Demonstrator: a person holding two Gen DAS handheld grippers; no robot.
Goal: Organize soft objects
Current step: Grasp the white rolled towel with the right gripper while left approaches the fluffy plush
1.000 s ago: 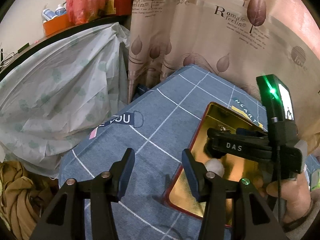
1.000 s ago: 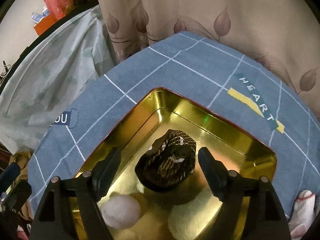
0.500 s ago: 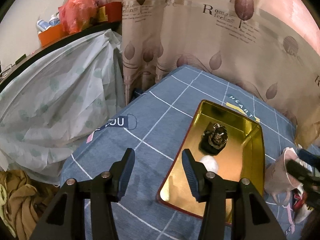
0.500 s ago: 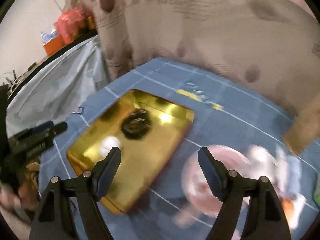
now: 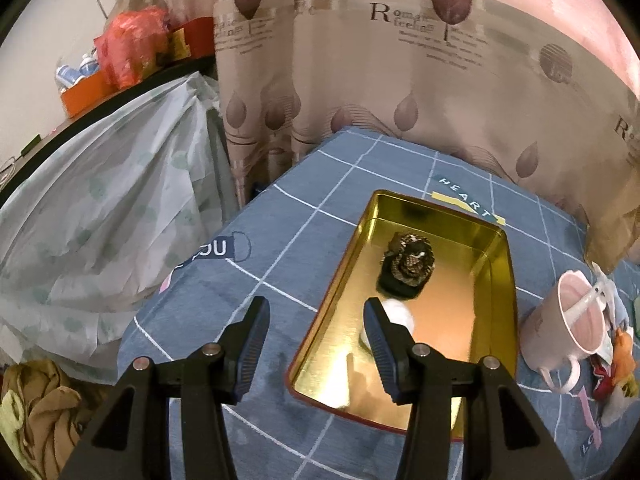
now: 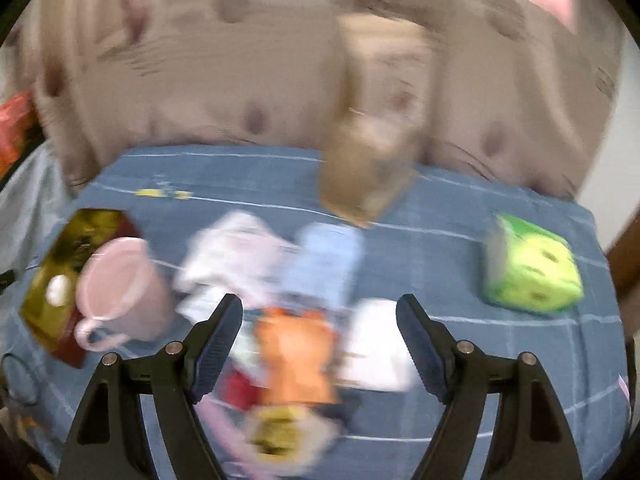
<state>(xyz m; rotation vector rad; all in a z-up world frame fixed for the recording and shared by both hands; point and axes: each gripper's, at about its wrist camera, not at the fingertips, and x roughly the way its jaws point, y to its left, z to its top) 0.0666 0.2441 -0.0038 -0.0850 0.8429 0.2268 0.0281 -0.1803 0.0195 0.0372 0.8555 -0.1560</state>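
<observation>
The left gripper (image 5: pixel 314 346) has its fingers apart with nothing between them; one fingertip hangs over the blue cloth (image 5: pixel 280 248), the other over the near left edge of the gold tray (image 5: pixel 494 256). It points steeply down at the cloth and touches nothing.

The right gripper (image 6: pixel 319 342) also has its fingers spread wide and empty. Its view is smeared by blur. It angles down over a heap of soft things right of the tray (image 6: pixel 48 280): an orange toy (image 6: pixel 294 360) shows between the fingertips, though no pad presses on it.

In the tray lie a dark patterned pouch (image 5: pixel 408 262) toward the far end and a white ball (image 5: pixel 396 316) nearer, just behind the left gripper's right finger. A pink mug (image 5: pixel 560 324) stands just beside the tray's right wall. Right of the mug sits the heap: white cloth (image 6: pixel 236 256), a pale blue piece (image 6: pixel 324 264), the orange toy. A green plush cube (image 6: pixel 532 266) sits well apart from the tray, far to its right. A curtain (image 5: pixel 400 80) hangs behind the tray.
</observation>
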